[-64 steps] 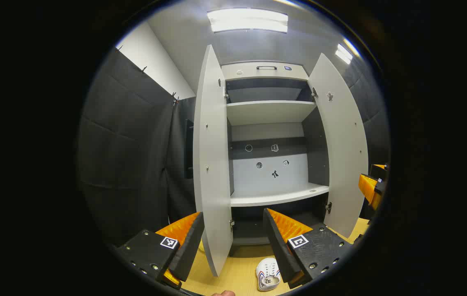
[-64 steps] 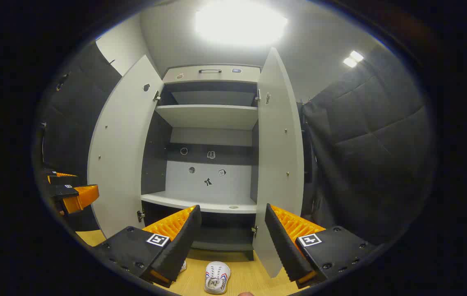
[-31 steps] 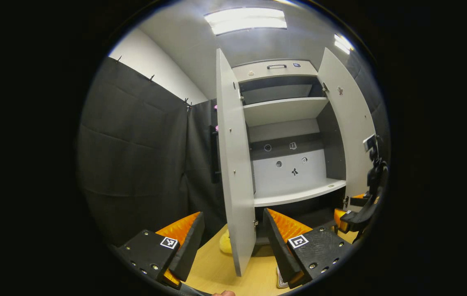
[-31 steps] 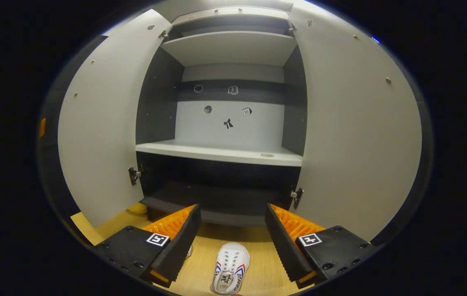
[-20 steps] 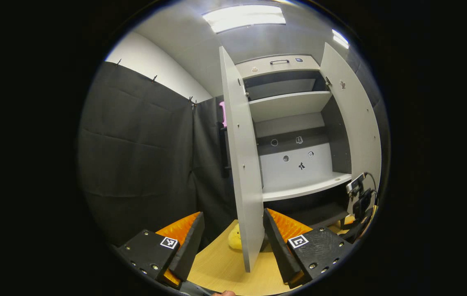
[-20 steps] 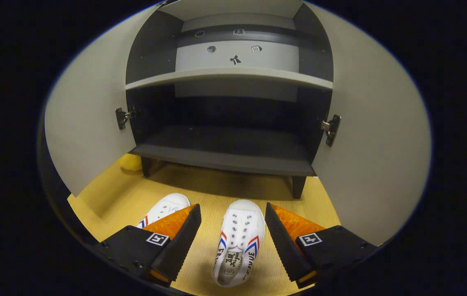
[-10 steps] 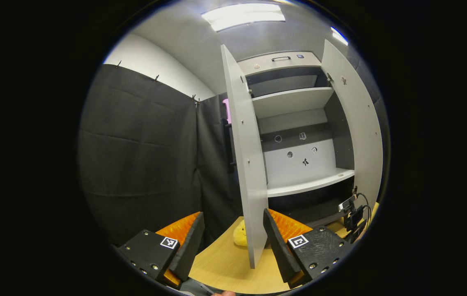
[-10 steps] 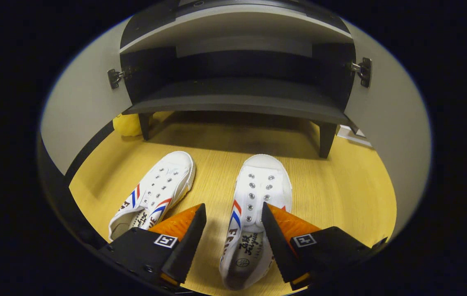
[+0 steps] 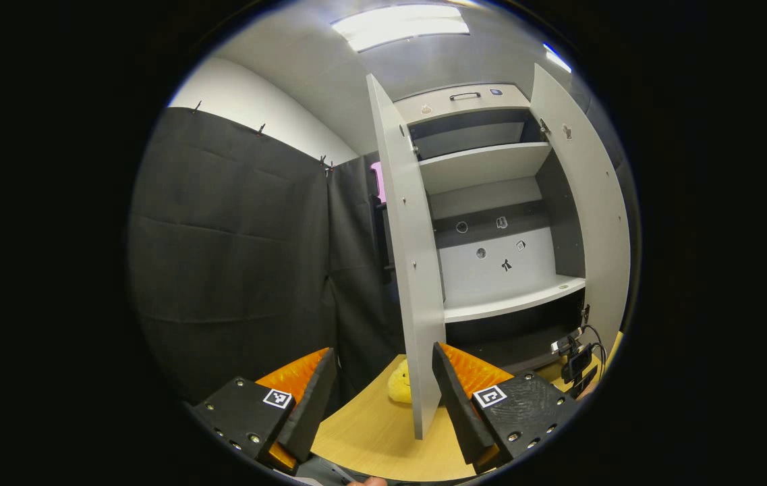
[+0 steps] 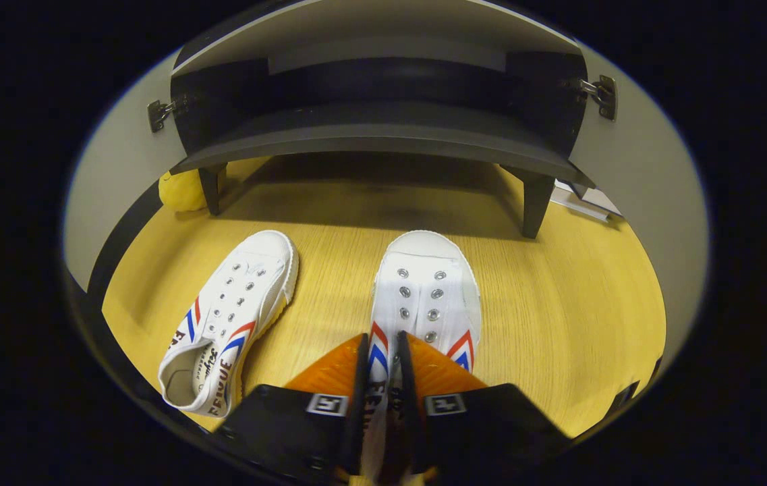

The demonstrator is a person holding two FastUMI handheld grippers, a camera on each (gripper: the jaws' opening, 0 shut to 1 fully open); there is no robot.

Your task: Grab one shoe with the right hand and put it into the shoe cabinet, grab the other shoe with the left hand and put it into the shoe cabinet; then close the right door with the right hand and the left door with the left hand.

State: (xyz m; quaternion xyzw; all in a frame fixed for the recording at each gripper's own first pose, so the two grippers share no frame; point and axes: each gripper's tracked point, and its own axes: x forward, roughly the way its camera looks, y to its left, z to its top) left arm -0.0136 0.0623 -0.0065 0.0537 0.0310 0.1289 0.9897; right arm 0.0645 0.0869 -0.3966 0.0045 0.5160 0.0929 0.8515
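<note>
R gripper [image 10: 381, 378] is clamping the near side wall of the right-hand shoe [image 10: 423, 304], one finger inside the opening and one outside, w/ only a sliver of canvas between them; the shoe is sitting on the wooden floor [image 10: 558, 283] w/ its toe pointing at the shoe cabinet [image 10: 383, 135], just short of the cabinet's front edge. The other shoe [image 10: 228, 317] is lying beside it, nearer the floor's left edge, toe angled inward, the two apart and not touching. A yellow soft toy [image 10: 181, 190] is sitting by the cabinet's front left leg. L gripper [image 9: 380, 388] is hanging w/ fingers wide apart and nothing between them, facing the edge of the left door [image 9: 417, 283], w/ the right door [image 9: 599, 223] also swung open. Step in hand, as I'm reading it: securing the grip before lifting. To do it well: keep the pinch firm, since thin canvas could be slipping or folding; lift straight up so the sole is clearing the floor; keep the toe aimed forward and raise it enough to be passing over the dark bottom shelf's front lip [image 10: 383, 152]; steer between both doors w/o nudging them or the other shoe.
</note>
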